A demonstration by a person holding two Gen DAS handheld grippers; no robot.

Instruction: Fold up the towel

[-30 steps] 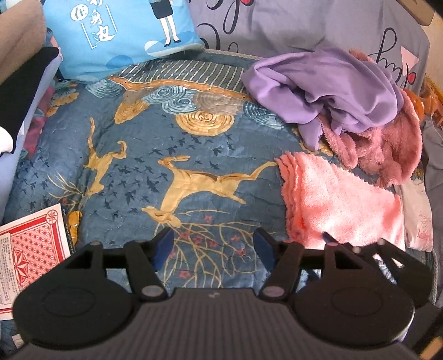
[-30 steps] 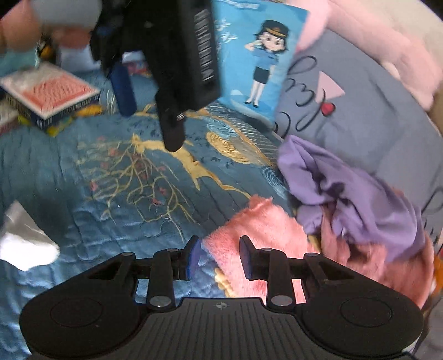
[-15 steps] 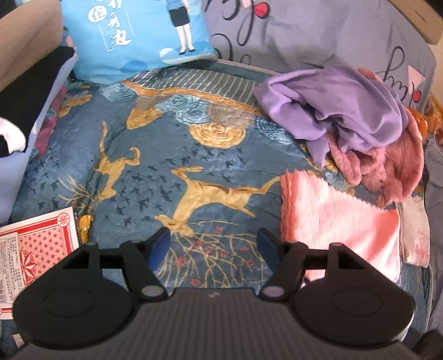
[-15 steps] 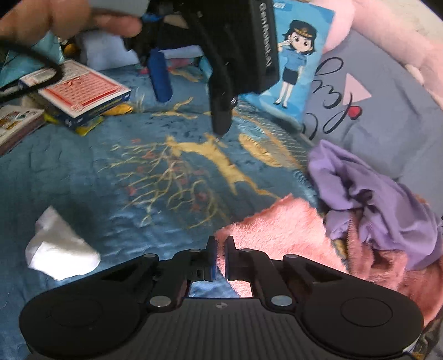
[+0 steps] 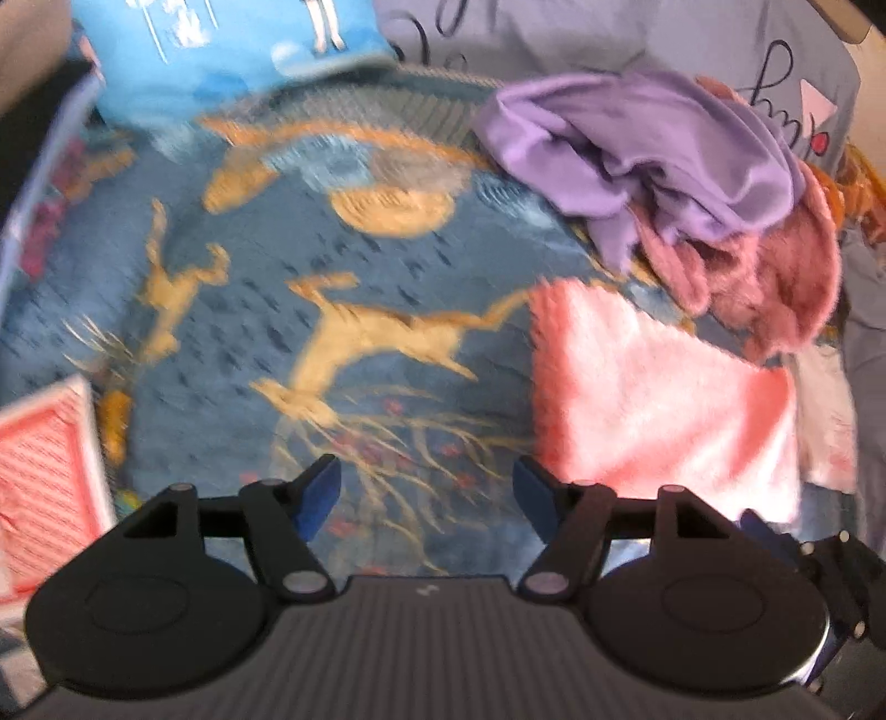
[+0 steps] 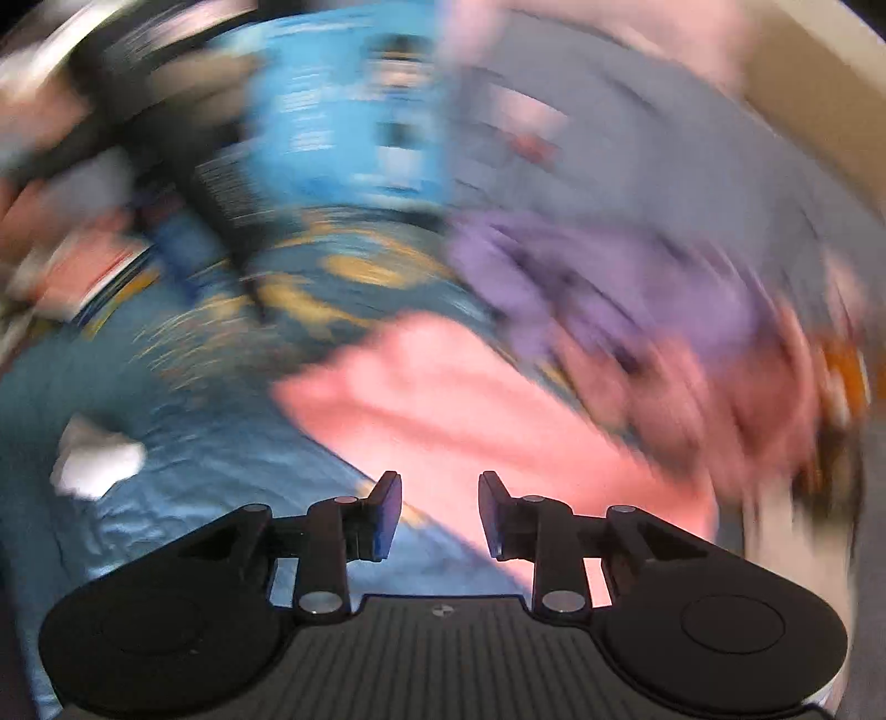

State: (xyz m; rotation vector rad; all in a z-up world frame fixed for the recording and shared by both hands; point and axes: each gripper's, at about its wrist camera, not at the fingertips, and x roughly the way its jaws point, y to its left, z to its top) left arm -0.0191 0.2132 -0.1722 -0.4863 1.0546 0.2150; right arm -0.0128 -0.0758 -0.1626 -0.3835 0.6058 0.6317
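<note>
In the left wrist view, the left gripper (image 5: pixel 425 501) stood wide open at the bottom centre with nothing between its blue-padded fingers, over the blue quilted bedspread with golden deer (image 5: pixel 354 332). The fluffy salmon-pink towel (image 5: pixel 659 399) lay flat as a rough rectangle at centre right, its near edge just beyond the right-hand finger. Behind it, at upper right, sat a crumpled lilac cloth (image 5: pixel 637 149) on a dusty-pink fleecy heap (image 5: pixel 775 282). A red patterned box (image 5: pixel 44 476) showed at lower left, and a light-blue printed cushion (image 5: pixel 221 50) at the top.

The right wrist view was heavily blurred. The right gripper (image 6: pixel 440 512) was partly open and empty, poised over the near edge of the pink towel (image 6: pixel 470 410), which filled the lower centre. A crumpled white scrap (image 6: pixel 97 457) lay at left.

How many layers the towel had could not be told, so the flat rectangle fitted either a spread towel or one already doubled. Any further fold would call for closing on an edge or corner.
</note>
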